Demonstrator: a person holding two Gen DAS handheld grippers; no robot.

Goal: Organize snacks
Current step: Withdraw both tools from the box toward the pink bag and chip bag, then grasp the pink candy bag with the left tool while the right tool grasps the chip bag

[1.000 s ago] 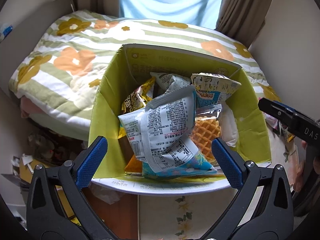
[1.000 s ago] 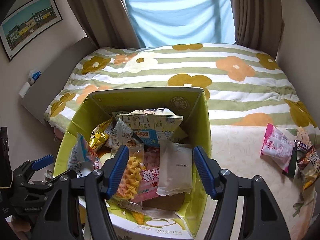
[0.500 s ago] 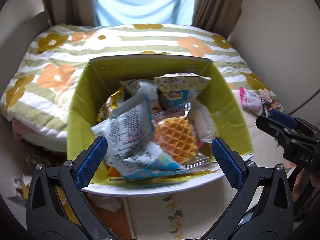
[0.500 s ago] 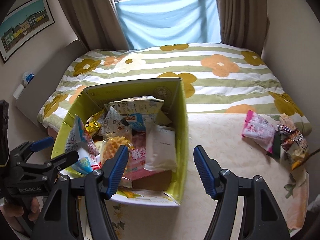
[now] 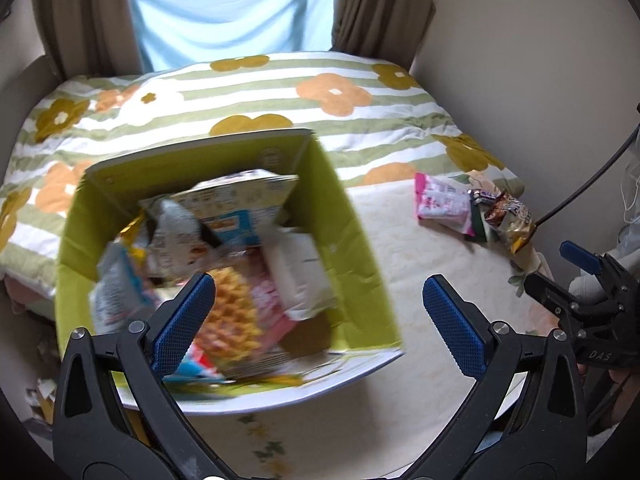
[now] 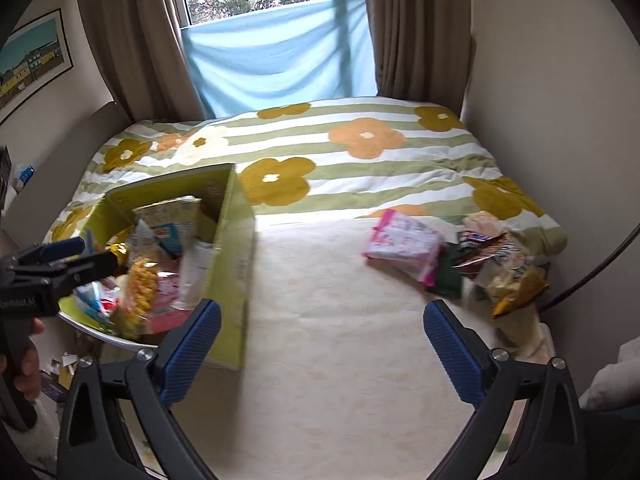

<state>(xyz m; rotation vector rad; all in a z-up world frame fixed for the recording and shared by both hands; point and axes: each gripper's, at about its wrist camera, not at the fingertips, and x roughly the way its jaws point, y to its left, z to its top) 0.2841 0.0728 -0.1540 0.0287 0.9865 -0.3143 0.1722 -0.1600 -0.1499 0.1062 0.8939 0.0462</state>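
A green cardboard box (image 5: 352, 264) holds several snack packets, among them a waffle pack (image 5: 236, 312). My left gripper (image 5: 318, 320) hangs open over the box's near right corner with nothing between its fingers. In the right wrist view the box (image 6: 236, 248) is at the left. My right gripper (image 6: 322, 340) is over the bare tablecloth, its jaws opening wide and empty. A pink packet (image 6: 404, 244) and a heap of brown and gold packets (image 6: 500, 268) lie loose at the table's far right. The same pink packet (image 5: 440, 204) shows in the left wrist view.
The table (image 6: 340, 320) has a cream cloth and butts against a bed (image 6: 360, 160) with a striped flower duvet. A wall closes the right side, with a black cable (image 6: 592, 272) along it. A person's hand (image 6: 20, 360) holds the left gripper's handle.
Both views have swung right, from over the box toward the open cloth and the loose packets. My right gripper's jaws have spread much wider. The left gripper's jaws stand as before.
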